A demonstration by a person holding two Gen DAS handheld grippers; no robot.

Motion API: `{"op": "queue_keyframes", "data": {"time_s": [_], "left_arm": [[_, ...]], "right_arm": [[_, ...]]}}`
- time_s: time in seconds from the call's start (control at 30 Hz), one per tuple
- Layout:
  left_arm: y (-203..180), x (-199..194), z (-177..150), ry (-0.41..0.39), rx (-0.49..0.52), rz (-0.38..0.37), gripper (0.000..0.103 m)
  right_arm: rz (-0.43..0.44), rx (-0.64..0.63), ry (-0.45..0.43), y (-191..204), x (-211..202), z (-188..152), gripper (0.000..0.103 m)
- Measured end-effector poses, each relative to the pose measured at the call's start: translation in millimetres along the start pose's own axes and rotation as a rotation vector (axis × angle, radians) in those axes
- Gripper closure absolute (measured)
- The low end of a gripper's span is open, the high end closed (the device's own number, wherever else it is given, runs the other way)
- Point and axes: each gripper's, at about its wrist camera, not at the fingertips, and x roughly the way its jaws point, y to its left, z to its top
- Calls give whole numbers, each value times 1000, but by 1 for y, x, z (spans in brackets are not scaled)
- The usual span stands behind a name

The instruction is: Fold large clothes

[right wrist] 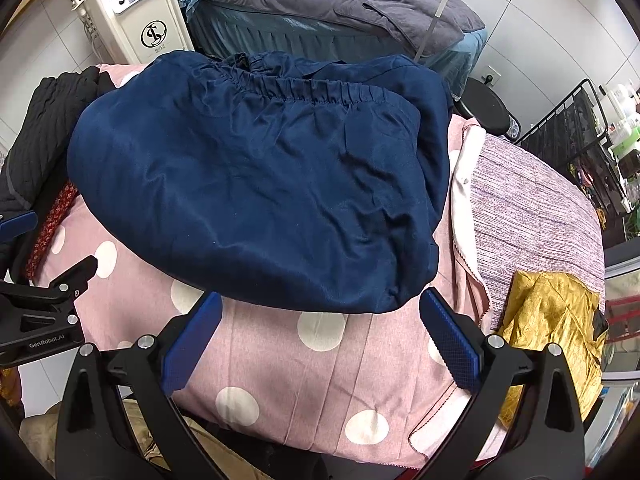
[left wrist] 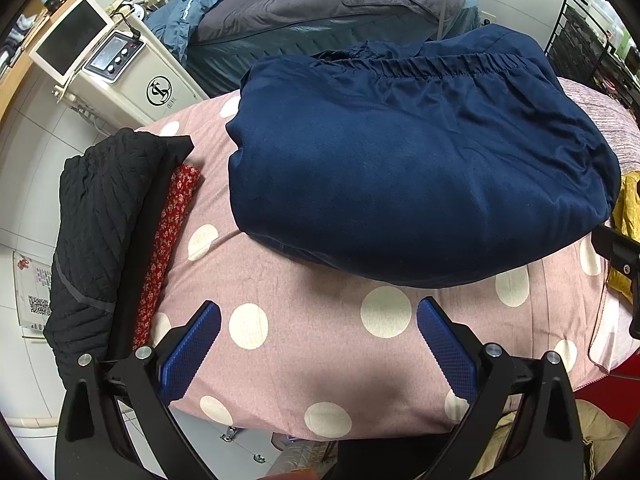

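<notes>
A navy blue garment point(left wrist: 408, 168) with an elastic waistband lies folded in a thick bundle on the pink polka-dot cover point(left wrist: 312, 344). It also shows in the right wrist view point(right wrist: 256, 184). My left gripper point(left wrist: 318, 314) is open and empty, just short of the bundle's near edge. My right gripper point(right wrist: 320, 304) is open and empty, its fingertips at the bundle's near edge. The left gripper's body point(right wrist: 44, 308) shows at the left of the right wrist view.
A folded black garment point(left wrist: 100, 232) and a red floral cloth point(left wrist: 168, 248) lie at the left edge. A yellow cloth point(right wrist: 552, 328) lies on a striped cover point(right wrist: 532, 216) at the right. A white machine point(left wrist: 120, 68), a grey bed point(left wrist: 328, 4) and a black rack point(right wrist: 576, 120) stand behind.
</notes>
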Motion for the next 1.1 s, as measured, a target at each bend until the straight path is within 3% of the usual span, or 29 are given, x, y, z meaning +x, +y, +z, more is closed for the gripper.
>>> {"op": "queue_keyframes", "data": {"time_s": [1.1], "left_arm": [[-2, -1, -7, 0, 2, 0, 6]], "right_arm": [[-9, 6, 4, -2, -4, -9, 6]]}}
